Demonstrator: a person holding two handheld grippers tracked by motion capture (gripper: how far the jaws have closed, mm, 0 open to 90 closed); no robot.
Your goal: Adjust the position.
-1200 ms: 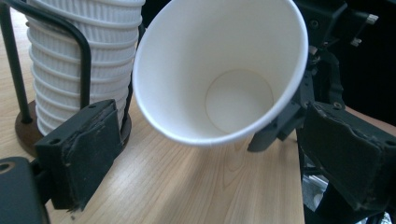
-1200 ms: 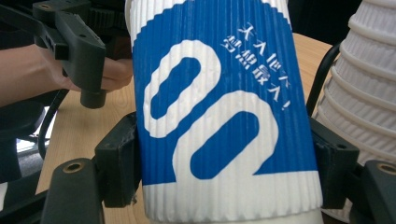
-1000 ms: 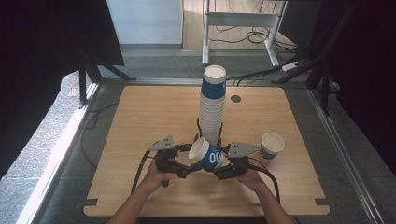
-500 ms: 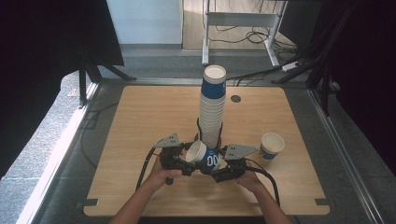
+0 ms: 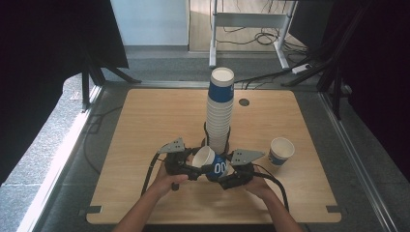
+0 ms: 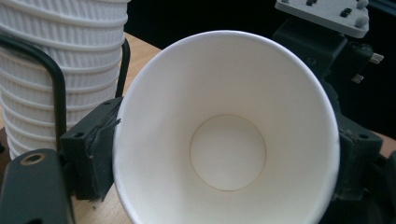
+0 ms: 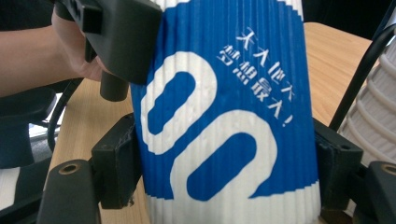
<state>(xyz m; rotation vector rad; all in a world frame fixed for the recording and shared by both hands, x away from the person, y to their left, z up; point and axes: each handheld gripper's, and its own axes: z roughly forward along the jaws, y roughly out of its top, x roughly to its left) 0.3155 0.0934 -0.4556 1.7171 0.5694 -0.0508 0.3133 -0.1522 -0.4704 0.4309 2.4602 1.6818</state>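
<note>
1. Hard to make out in the high view: the blue-and-white ribbed paper cup (image 5: 211, 163) sits right between both grippers, so the jaw tips get lost behind it. Can't read the pads' contact from up there.
2. Cut off in the left gripper view: only the cup's white inside and round bottom (image 6: 227, 140) on show, lower rim running out of frame. Tall stack of ribbed paper cups (image 6: 60, 70) cropped at the left edge, black wire holder (image 6: 53, 88) partly hidden behind the jaw.
3. Cut off in the right gripper view too: cup wall (image 7: 224, 116) with big white "00" and small white lettering, top and bottom out of frame.
4. Left gripper (image 5: 186, 166): jaws just been closing, now pressed on the cup's rim from both sides, mouth facing the camera.
5. Right gripper (image 5: 227, 175): jaws just been easing open a bit, pads sitting against both sides of the cup's base end.
6. Pose: both forearms in from the bottom edge, hands low over the light wooden table (image 5: 159, 121), grippers pointed at each other, cup lying tilted between them just in front of the stack (image 5: 220, 111).
7. Second small blue-and-white paper cup (image 5: 281, 151) upright off to the right, well apart.
</note>
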